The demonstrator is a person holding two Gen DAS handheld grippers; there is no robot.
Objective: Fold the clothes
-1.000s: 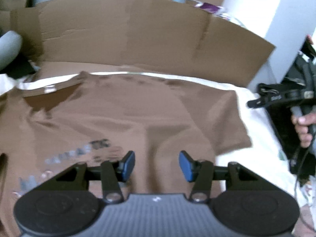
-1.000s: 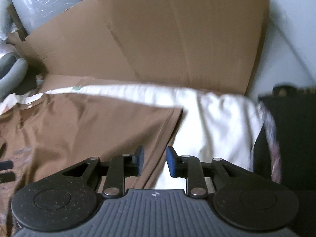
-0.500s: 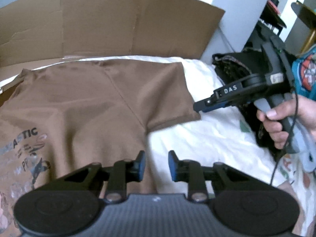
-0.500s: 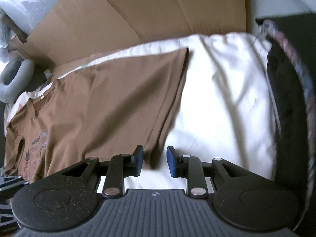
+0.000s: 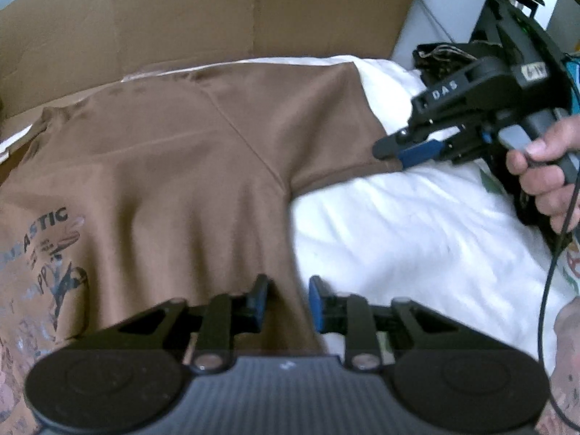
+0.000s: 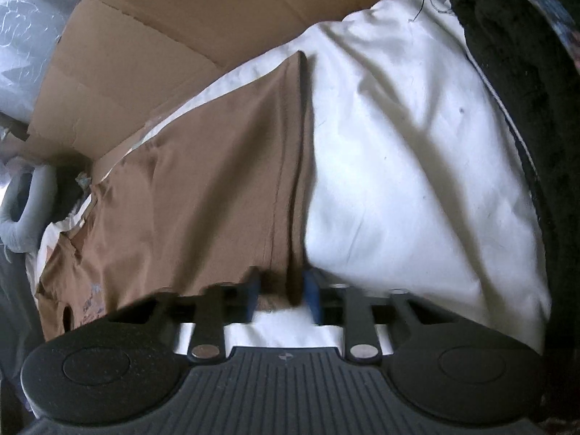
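Both grippers stand unclenched over the brown T-shirt (image 5: 174, 166): left gripper (image 5: 286, 302) at its side edge, right gripper (image 6: 281, 295) apparently straddling the sleeve hem (image 6: 295, 166).

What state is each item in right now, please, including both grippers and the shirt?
brown T-shirt: spread flat, print up, not yet folded.
sleeve: laid out to the side, its hem between the right gripper's fingers.
left gripper: open, astride the shirt's side edge.
right gripper: open around the sleeve hem.
white sheet: rumpled under the shirt.
cardboard: standing behind the sheet.
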